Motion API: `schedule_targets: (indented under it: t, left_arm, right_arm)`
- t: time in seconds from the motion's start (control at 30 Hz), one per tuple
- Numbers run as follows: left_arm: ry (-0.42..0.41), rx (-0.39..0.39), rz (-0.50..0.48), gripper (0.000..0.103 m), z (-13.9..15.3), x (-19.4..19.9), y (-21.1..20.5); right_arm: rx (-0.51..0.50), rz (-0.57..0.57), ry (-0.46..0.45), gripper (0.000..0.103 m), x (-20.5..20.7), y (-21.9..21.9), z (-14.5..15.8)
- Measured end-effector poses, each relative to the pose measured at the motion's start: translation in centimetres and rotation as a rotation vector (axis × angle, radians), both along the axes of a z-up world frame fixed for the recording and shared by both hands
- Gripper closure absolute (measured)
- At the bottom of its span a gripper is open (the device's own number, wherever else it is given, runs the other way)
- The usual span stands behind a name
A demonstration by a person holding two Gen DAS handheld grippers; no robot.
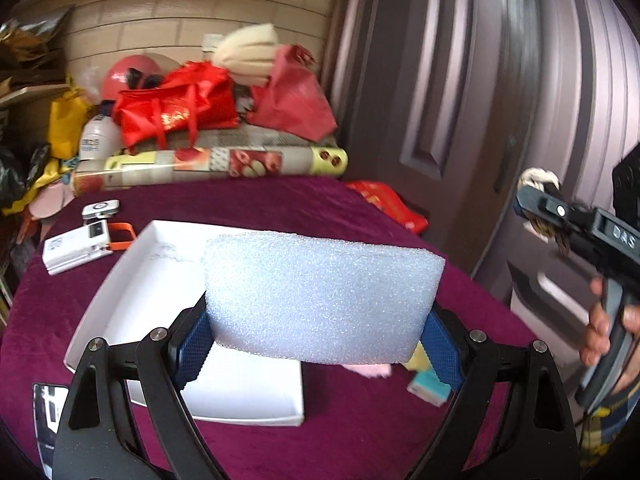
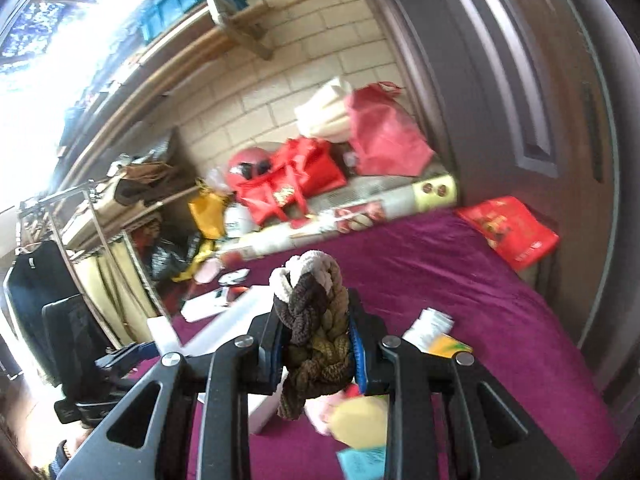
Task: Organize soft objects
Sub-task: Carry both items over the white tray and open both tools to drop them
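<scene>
Clamping a pale foam block (image 1: pixel 320 300) between its blue pads (image 1: pixel 194 354), the left gripper (image 1: pixel 320 350) stands spread wide, since the block fills the whole gap from pad to pad. The foam is held above the purple cloth (image 1: pixel 280 208), over the right side of a white tray (image 1: pixel 160 280) that lies flat on the cloth. Under the foam's lower edge a pink piece (image 1: pixel 370 370), a yellow piece (image 1: pixel 418 360) and a teal piece (image 1: pixel 430 388) lie on the cloth, just right of the tray. Bare cloth stretches beyond the tray toward the rolled mat (image 1: pixel 208 166). A white device (image 1: pixel 76 248) sits near the tray's far left corner. At the right edge, the right gripper (image 1: pixel 538 210) shows, lifted well apart from the foam, with a rope in it.

From the right wrist, the right gripper (image 2: pixel 316 344) is pinched narrow on a braided rope (image 2: pixel 312 320), which stands upright between the pads and hangs below them. Beneath it lie the yellow piece (image 2: pixel 362 420) and teal piece (image 2: pixel 362 462), blurred. Open cloth (image 2: pixel 460 280) runs ahead to the right, bounded by the door (image 2: pixel 520 80), with a red packet (image 2: pixel 508 230) at its far edge.
</scene>
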State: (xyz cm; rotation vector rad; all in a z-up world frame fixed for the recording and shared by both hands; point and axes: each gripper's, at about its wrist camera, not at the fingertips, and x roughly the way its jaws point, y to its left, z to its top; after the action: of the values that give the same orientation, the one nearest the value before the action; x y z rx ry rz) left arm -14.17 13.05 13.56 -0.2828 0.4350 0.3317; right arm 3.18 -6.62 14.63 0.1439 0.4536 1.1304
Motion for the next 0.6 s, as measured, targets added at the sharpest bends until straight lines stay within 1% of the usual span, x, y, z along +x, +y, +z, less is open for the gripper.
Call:
schedule_targets:
  t: [0.1,0.27,0.33,0.4,0.53,0.6]
  left_arm:
    - [-0.014,-0.013,0.038,0.013,-0.4,-0.6,1.6]
    - [0.012,-0.018,0.098,0.013,-2.0,-0.9,4.1]
    - [0.029,-0.03,0.129,0.013,-2.9,-0.6,5.2]
    - [0.044,-0.055,0.158,0.013,-4.0,-0.5,6.2]
    - [0.079,-0.093,0.198,0.013,-6.1,0.0,8.7]
    - [0.089,-0.106,0.22,0.013,-6.8,0.3,9.7]
  right_arm:
    - [0.009,0.042,-0.003,0.077,-0.8,1.7,0.4]
    - [-0.005,0.107,0.002,0.077,-1.9,4.2,0.1]
    - [-0.029,0.126,0.007,0.077,-2.4,5.9,-0.5]
    - [-0.067,0.149,0.026,0.077,-3.0,7.7,-1.8]
    - [-0.143,0.208,0.105,0.077,-3.8,11.7,-4.5]
    - [-0.17,0.22,0.12,0.077,-4.1,13.3,-5.1]
